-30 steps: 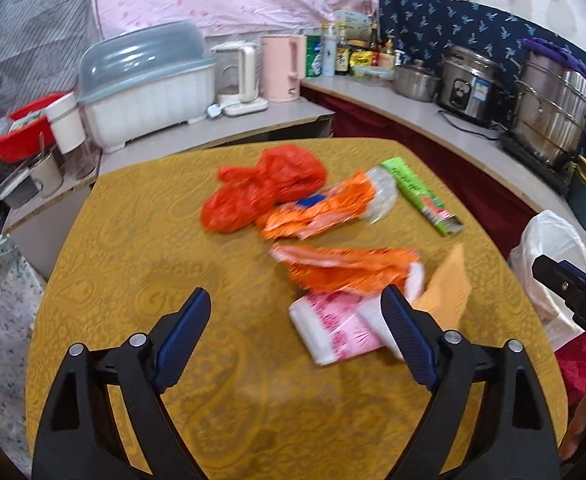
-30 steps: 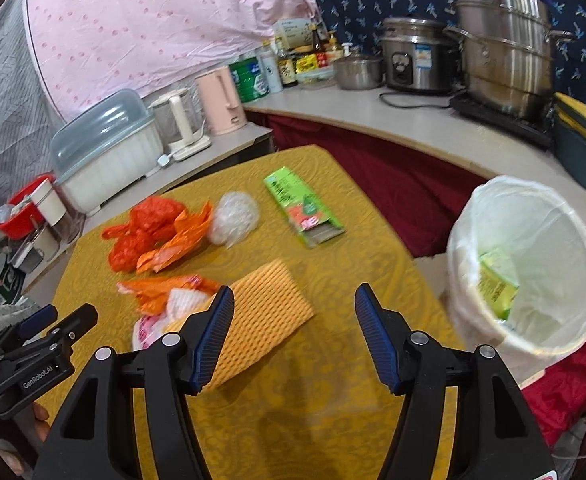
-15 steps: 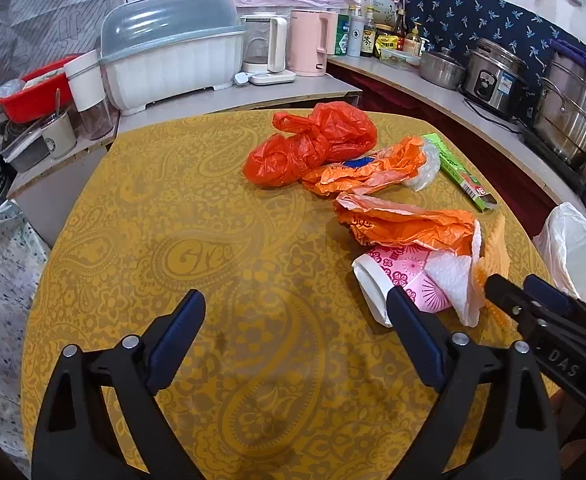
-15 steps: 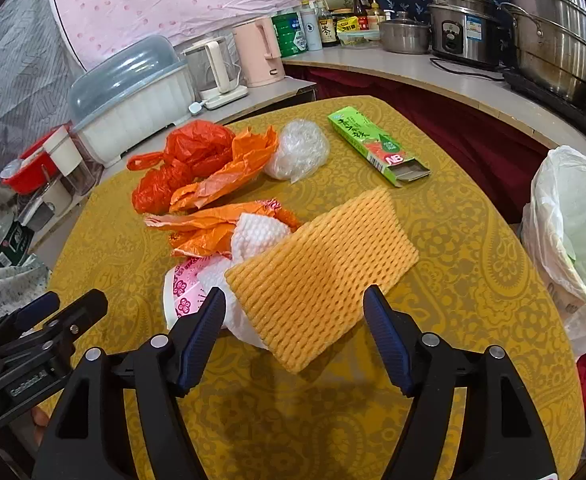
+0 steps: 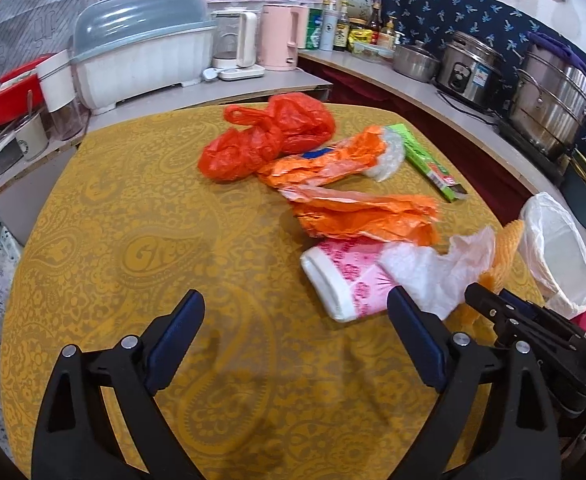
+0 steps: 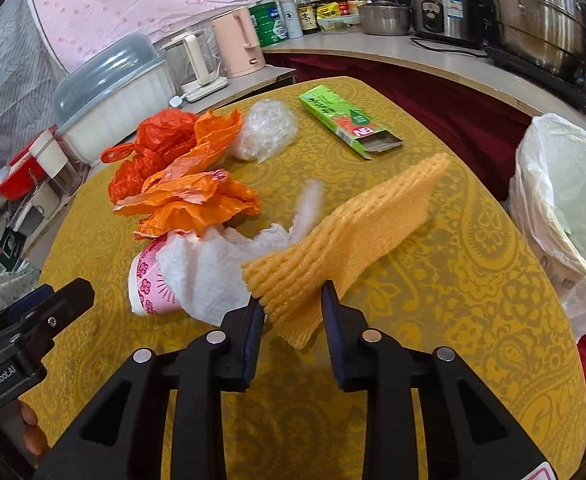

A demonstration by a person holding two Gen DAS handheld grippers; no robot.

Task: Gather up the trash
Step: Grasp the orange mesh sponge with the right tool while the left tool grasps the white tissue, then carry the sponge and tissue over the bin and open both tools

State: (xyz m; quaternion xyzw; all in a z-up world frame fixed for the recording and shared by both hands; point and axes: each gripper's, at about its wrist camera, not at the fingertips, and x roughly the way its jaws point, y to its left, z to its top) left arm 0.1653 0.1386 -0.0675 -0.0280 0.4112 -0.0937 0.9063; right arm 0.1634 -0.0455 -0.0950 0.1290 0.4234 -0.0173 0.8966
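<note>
Foam net point(image 6: 357, 232) pinched at its near corner by the right gripper point(image 6: 293, 304) should swing slowly into the lined bin point(image 6: 565, 208), left fingers point(image 5: 417, 328) spread idle.

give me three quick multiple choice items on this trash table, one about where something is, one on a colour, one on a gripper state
1. Where does the green carton lie?
A. on the table, open end toward the bin
B. inside the bin
C. under the paper cup

2. What colour is the foam net?
A. blue
B. yellow-orange
C. white

3. What is the right gripper doing?
A. open over bare cloth
B. shut on the paper cup
C. shut on the foam net

Answers:
1 A, the carton lies flat on the table, beyond the foam net, its open end facing the white-lined bin.
2 B, the ribbed sheet is yellow-orange.
3 C, its fingers pinch the net's near edge and part of it is raised, while the left gripper is open.
</note>
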